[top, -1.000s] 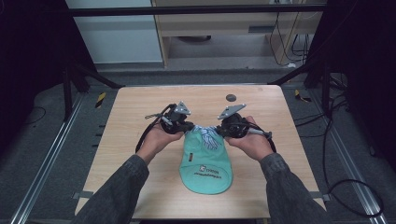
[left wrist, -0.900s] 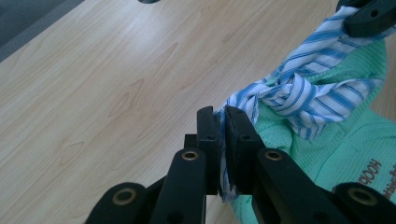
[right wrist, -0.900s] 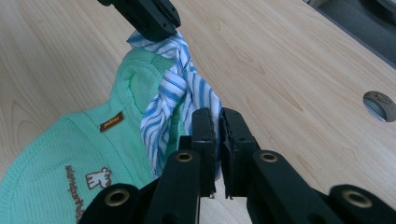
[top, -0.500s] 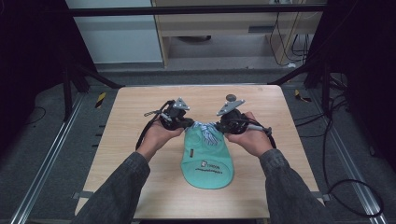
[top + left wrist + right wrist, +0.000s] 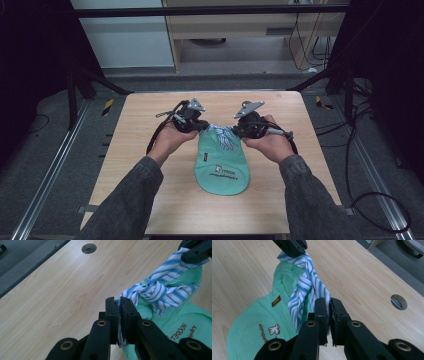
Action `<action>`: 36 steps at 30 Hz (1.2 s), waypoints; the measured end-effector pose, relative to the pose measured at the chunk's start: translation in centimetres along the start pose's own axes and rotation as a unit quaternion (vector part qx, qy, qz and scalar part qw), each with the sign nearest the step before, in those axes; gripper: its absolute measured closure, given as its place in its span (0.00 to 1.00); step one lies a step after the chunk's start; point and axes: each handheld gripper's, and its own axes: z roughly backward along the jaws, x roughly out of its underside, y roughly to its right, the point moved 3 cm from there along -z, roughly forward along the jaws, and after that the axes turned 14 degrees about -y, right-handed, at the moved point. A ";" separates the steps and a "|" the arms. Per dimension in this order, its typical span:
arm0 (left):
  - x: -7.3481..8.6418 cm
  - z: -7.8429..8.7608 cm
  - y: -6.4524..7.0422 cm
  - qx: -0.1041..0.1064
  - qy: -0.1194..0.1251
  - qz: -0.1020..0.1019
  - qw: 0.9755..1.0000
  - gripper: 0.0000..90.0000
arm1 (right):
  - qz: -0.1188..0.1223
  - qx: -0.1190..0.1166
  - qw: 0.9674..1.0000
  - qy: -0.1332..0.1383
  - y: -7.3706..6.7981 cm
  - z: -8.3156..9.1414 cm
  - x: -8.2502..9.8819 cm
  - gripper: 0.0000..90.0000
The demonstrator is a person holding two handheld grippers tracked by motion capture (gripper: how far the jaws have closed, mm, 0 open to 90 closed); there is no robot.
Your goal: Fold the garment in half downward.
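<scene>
A mint-green cloth bag [image 5: 222, 170] with a printed logo lies on the wooden table [image 5: 140, 150], its mouth toward the far side. Blue-and-white striped fabric [image 5: 223, 136] bunches at that mouth and is twisted into a knot [image 5: 156, 290]. My left gripper [image 5: 202, 125] is shut on one striped end [image 5: 119, 315]. My right gripper [image 5: 239, 131] is shut on the other striped end [image 5: 325, 298]. The two grippers face each other across the bag's top, holding it a little off the table. In the right gripper view the green bag [image 5: 262, 322] hangs to the left of the striped fabric [image 5: 304, 290].
A round hole [image 5: 89, 248] is cut in the table near its far edge, also seen as the hole [image 5: 399, 302]. Grey floor and metal frame rails [image 5: 45, 175] flank the table. A cabinet [image 5: 235, 30] stands beyond it.
Both grippers have held their grip on the striped ends and drifted slightly away from the person, lifting the bag's top a little.
</scene>
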 end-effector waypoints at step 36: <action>-2.2 0.1 -0.1 -0.029 -0.010 -0.030 0.999 0.95 | 0.005 0.040 0.999 0.002 2.2 -0.5 -0.4 0.94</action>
